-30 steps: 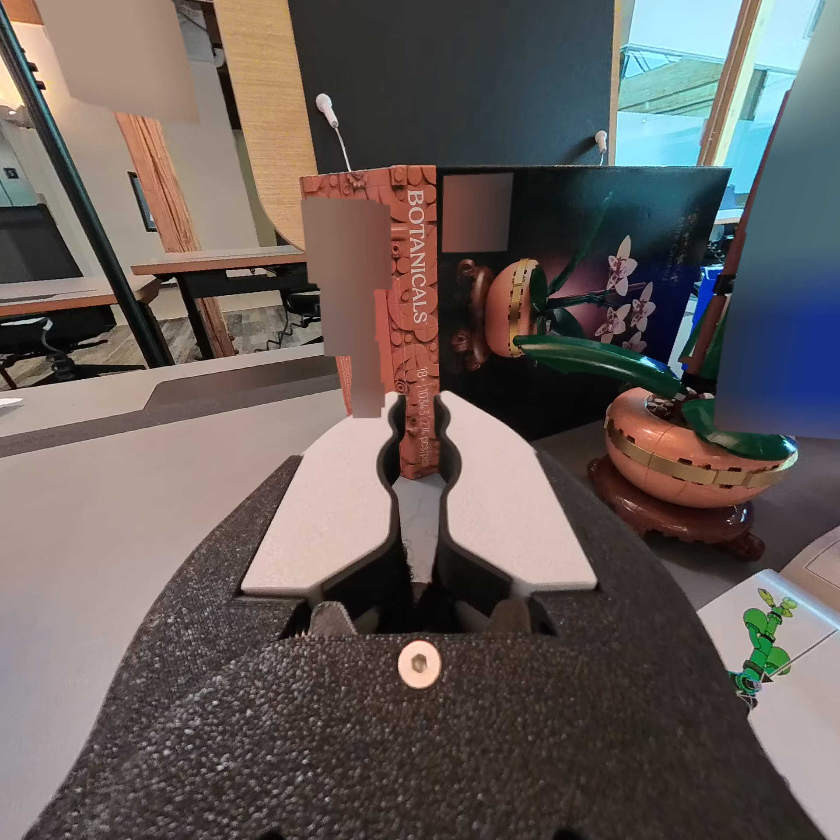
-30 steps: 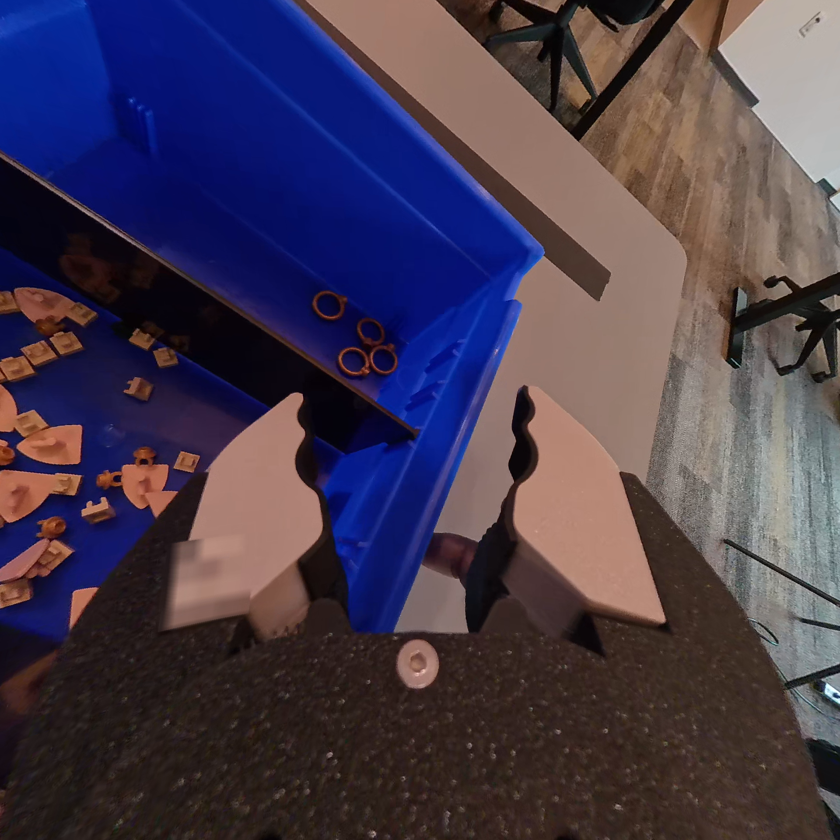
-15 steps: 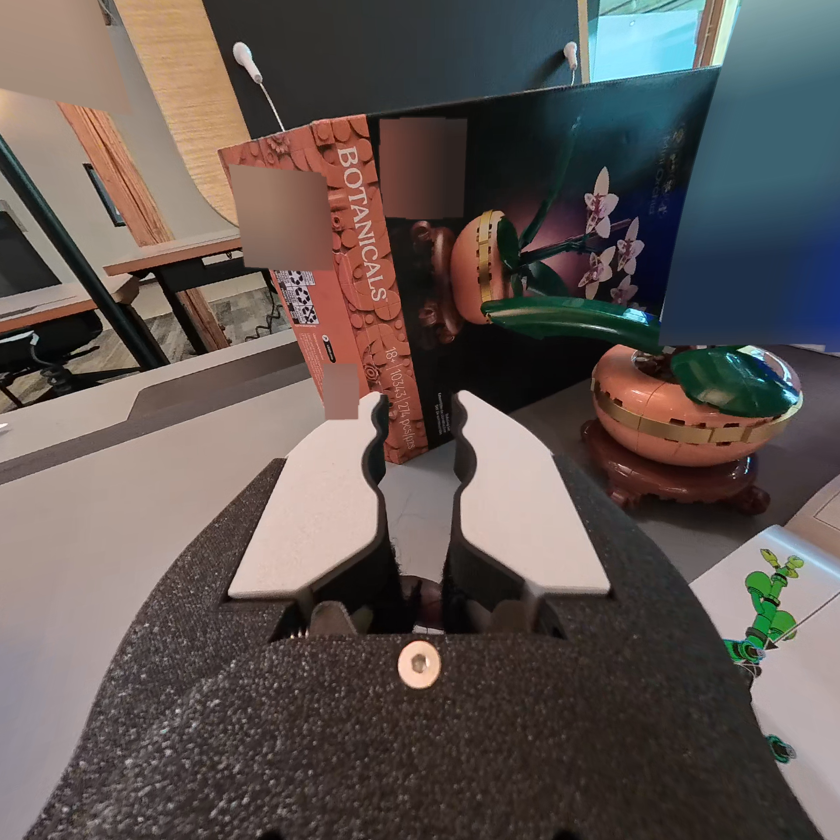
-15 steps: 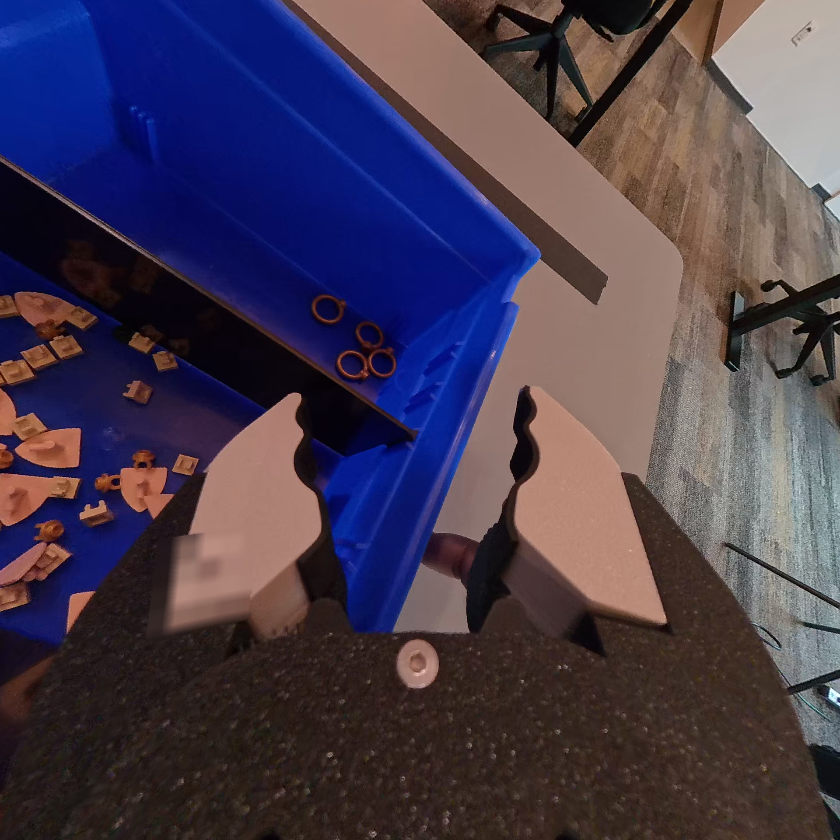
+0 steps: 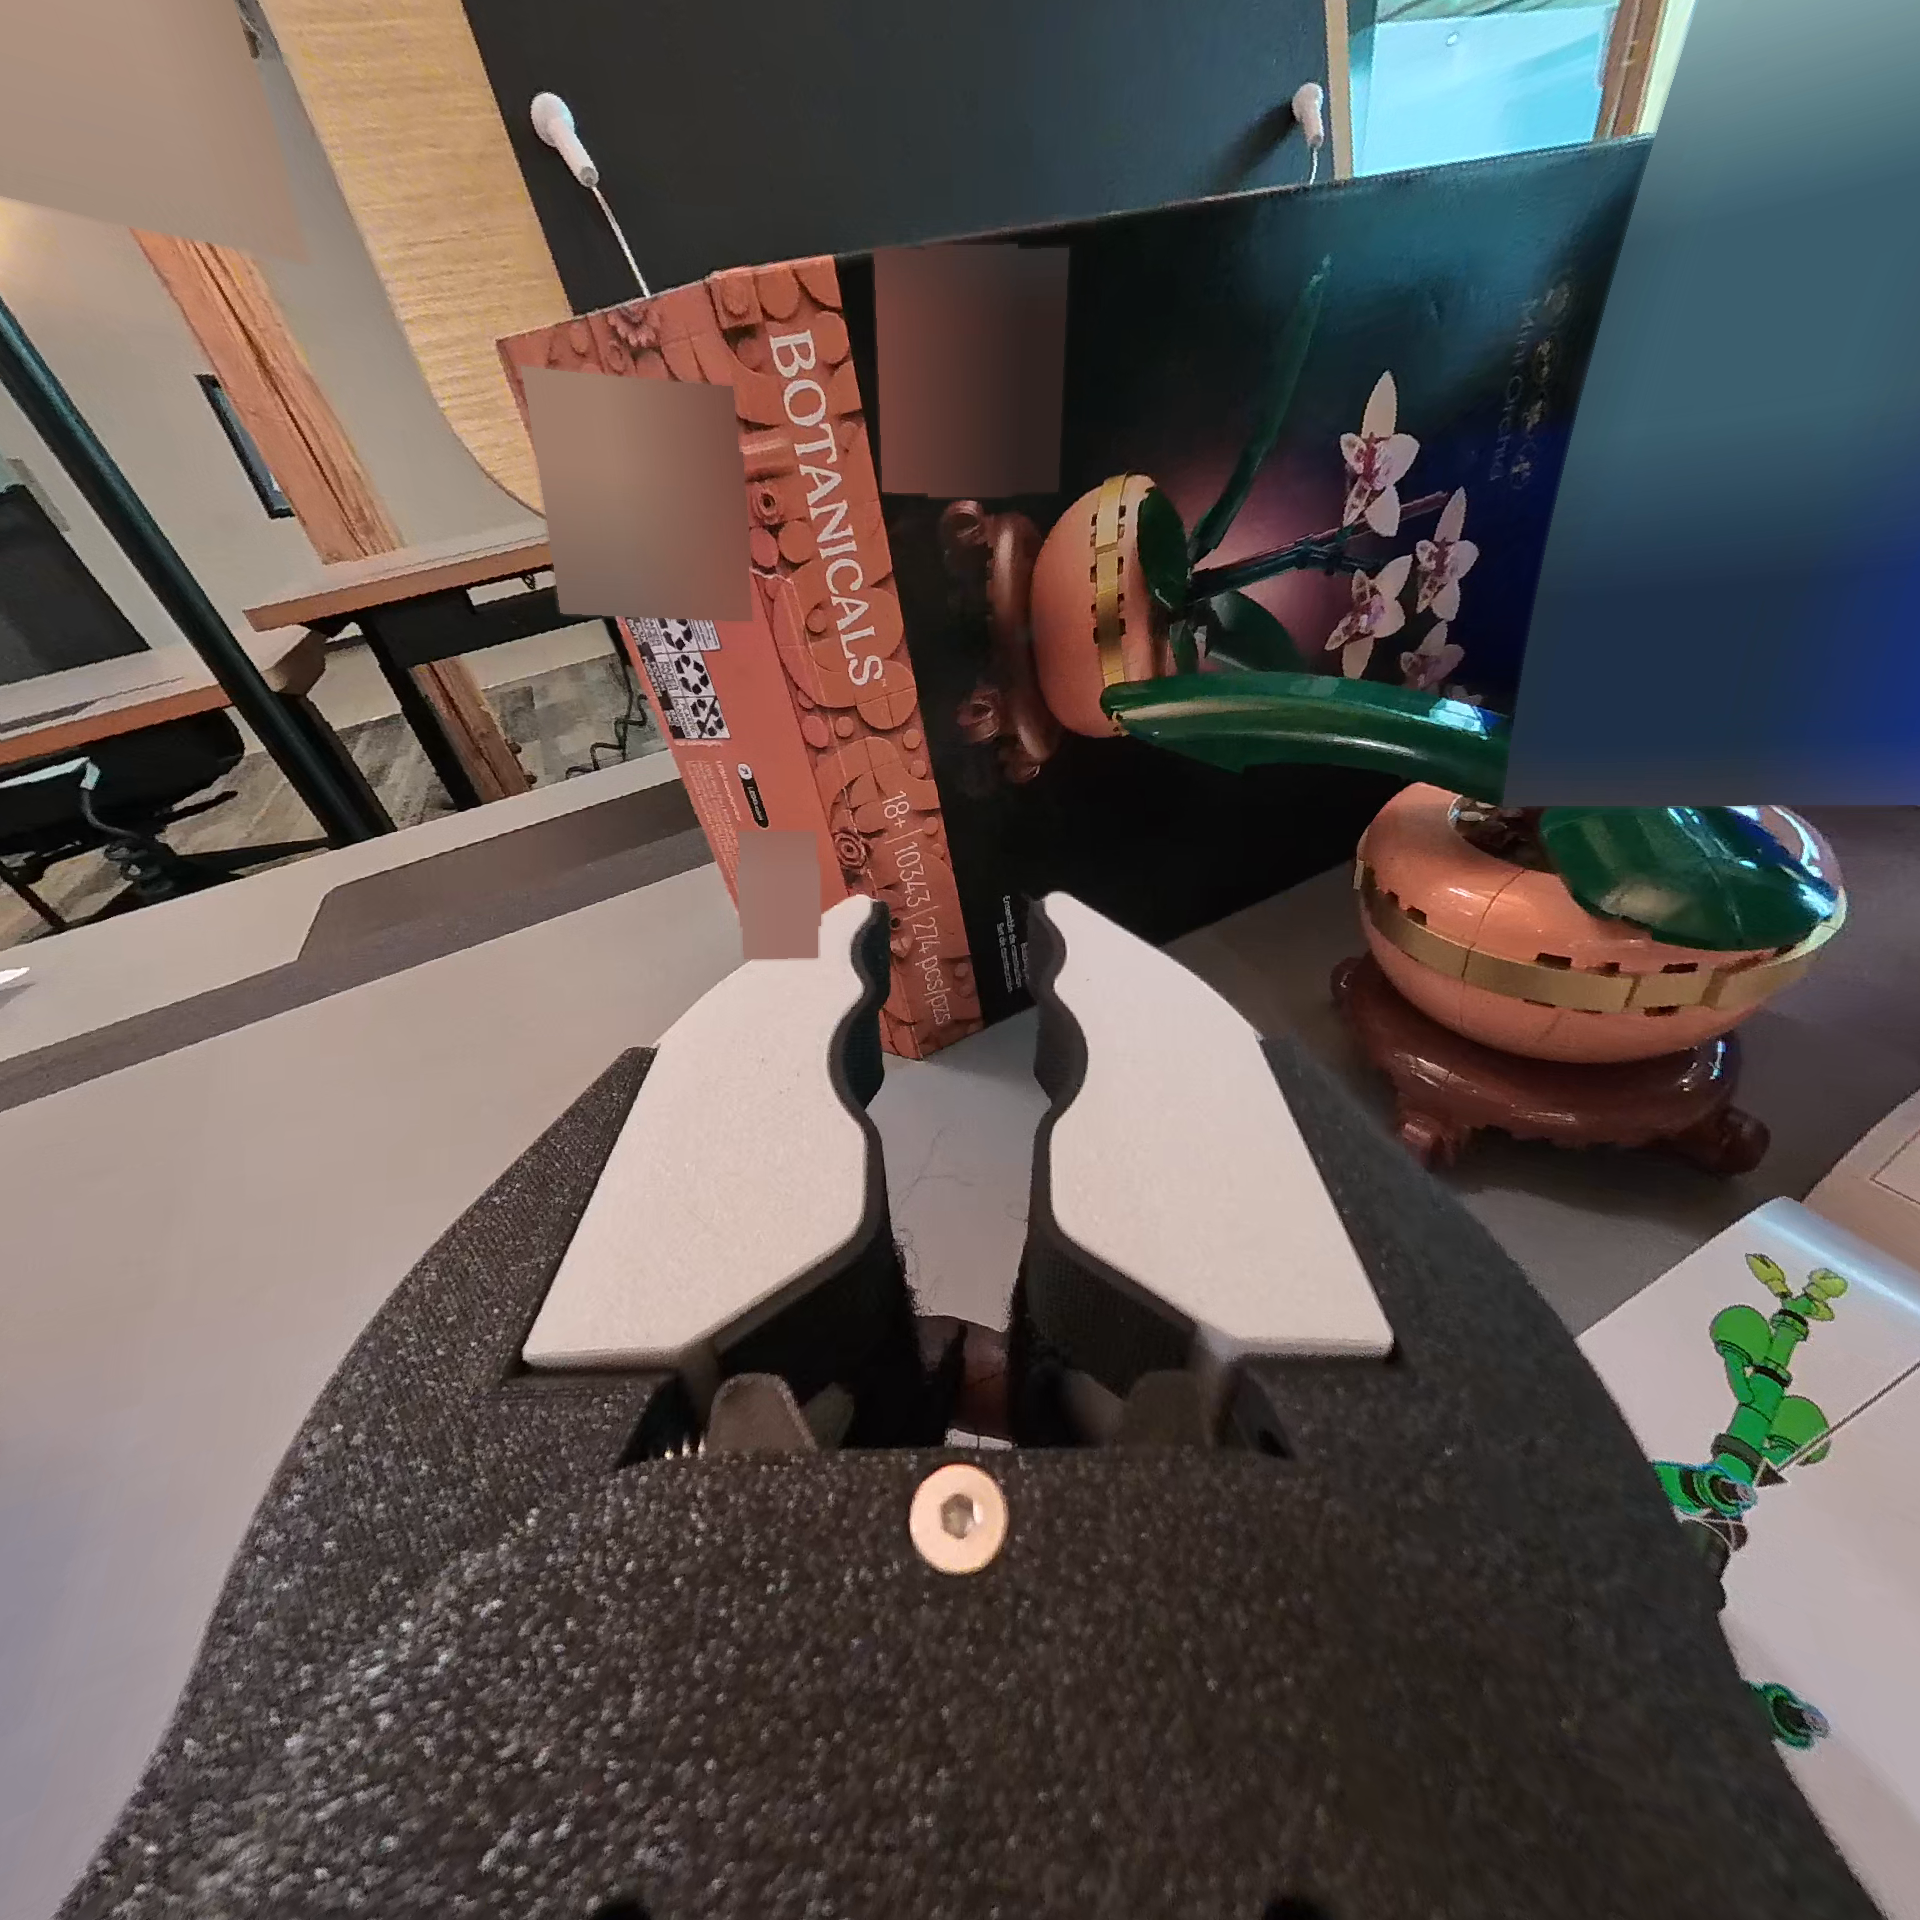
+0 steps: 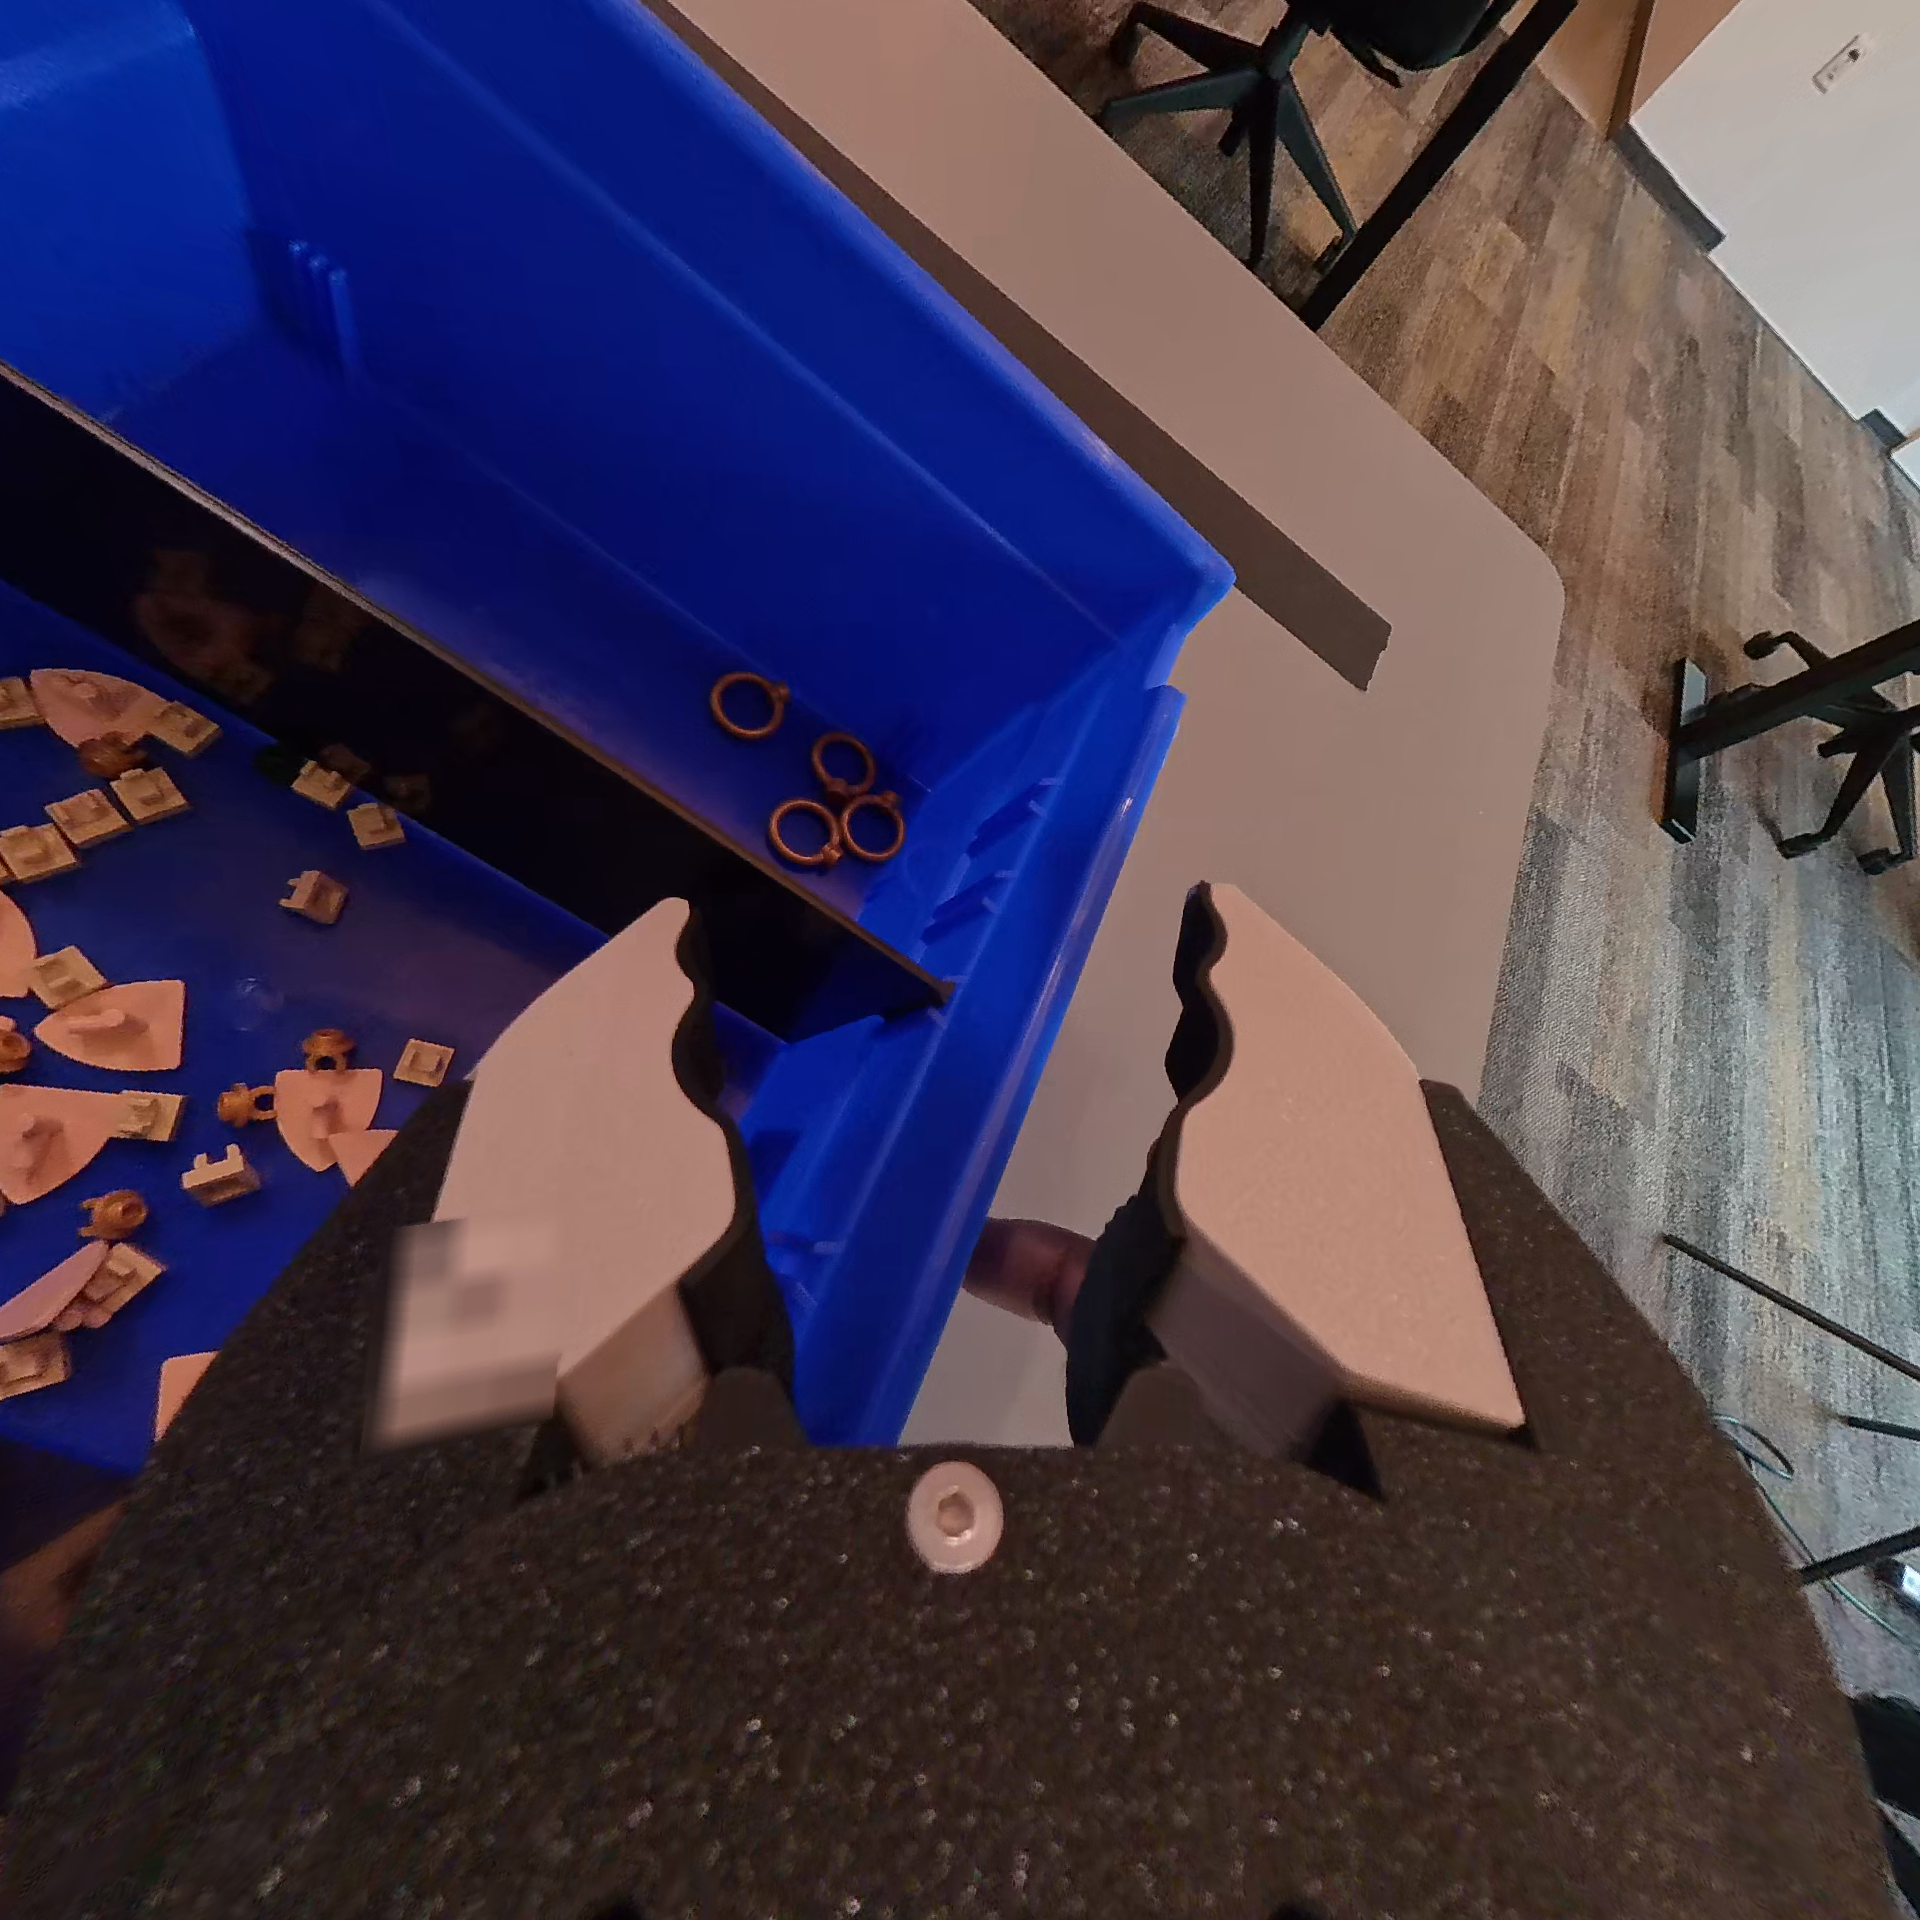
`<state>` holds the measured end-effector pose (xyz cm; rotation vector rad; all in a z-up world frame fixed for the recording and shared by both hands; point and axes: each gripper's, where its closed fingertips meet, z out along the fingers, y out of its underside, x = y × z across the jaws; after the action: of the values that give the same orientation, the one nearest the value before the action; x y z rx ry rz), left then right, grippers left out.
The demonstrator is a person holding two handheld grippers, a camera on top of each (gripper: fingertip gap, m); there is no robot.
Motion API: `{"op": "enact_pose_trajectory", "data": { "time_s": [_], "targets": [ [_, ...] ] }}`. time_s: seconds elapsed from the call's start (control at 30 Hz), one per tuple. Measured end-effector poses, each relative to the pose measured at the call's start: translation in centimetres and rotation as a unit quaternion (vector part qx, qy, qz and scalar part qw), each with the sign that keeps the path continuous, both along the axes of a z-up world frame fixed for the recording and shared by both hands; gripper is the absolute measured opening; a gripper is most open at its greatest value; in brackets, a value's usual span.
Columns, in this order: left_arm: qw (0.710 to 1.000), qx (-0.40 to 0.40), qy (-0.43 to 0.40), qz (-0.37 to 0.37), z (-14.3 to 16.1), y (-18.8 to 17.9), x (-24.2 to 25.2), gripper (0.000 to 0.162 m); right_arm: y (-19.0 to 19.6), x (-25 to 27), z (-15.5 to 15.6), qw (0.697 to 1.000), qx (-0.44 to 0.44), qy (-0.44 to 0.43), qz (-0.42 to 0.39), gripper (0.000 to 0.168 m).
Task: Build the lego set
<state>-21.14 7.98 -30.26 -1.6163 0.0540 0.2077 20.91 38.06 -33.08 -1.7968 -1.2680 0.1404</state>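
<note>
An office: long desks (image 5: 416, 592), wheeled chairs (image 6: 1268, 94) (black ones) on carpet-tile floor (image 6: 1662, 1039).

one set box (image 5: 1091, 582), one built flower pot (image 5: 1579, 956), one instruction booklet (image 5: 1787, 1507), one blue bin (image 6: 644, 436), four gold rings (image 6: 821, 779), two claws (image 5: 956, 997) (image 6: 940, 997).

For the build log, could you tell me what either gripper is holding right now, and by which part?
Nothing is held. The left gripper has a narrow empty gap, pointing toward the set's box. The right gripper is wide open over the blue bin.
</note>
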Motion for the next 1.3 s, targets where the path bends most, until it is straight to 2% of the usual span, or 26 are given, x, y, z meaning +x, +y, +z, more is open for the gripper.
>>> {"op": "enact_pose_trajectory", "data": {
  "time_s": [1.3],
  "targets": [
    [1.0, -0.01, 0.015, -0.003, -0.22, 0.1, 0.31, 0.024, 0.02, 0.04, -0.07, 1.0, -0.002, -0.001, -0.002, 0.085]
  ]
}}
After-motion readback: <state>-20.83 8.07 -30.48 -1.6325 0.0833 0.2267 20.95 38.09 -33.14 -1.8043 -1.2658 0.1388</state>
